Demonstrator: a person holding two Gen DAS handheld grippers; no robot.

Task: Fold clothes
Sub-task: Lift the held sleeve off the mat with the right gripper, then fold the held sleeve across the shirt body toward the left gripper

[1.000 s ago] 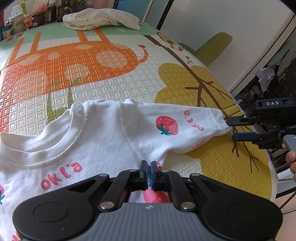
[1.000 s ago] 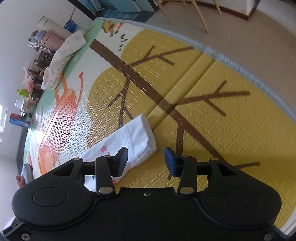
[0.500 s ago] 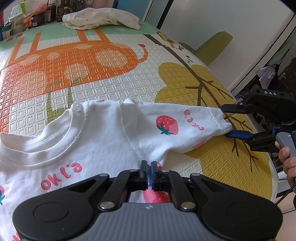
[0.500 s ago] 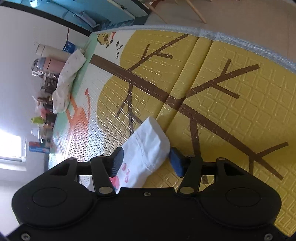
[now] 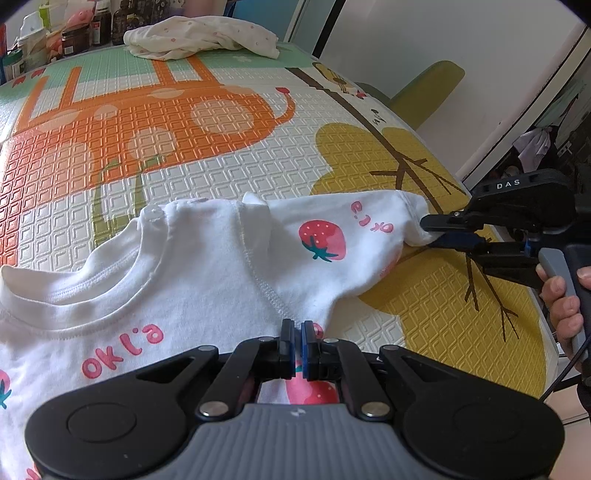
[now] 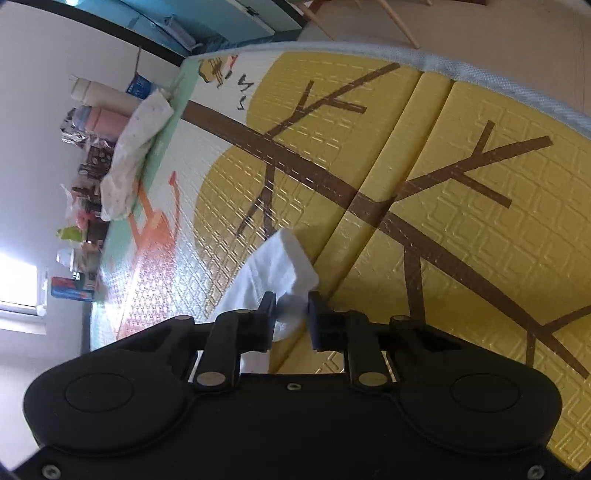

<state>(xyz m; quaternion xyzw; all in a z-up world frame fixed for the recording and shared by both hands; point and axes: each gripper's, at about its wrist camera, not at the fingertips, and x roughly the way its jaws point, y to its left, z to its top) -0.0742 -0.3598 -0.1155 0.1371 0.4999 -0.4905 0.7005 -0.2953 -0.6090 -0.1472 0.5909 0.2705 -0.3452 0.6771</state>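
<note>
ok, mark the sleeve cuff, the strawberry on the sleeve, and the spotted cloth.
sleeve cuff (image 6: pixel 282 258), right wrist view, bunched end.
strawberry (image 5: pixel 322 240), left wrist view, red body.
spotted cloth (image 5: pixel 201 38), left wrist view, middle of heap.

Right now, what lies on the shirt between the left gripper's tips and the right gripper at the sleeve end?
In the left wrist view, between the left gripper and the right gripper lies the white sleeve with its strawberry print.

Home room, cartoon foam play mat (image 5: pixel 229 122), cluttered bottles and jars (image 5: pixel 70 33), wooden chair legs (image 6: pixel 399 22) on floor
</note>
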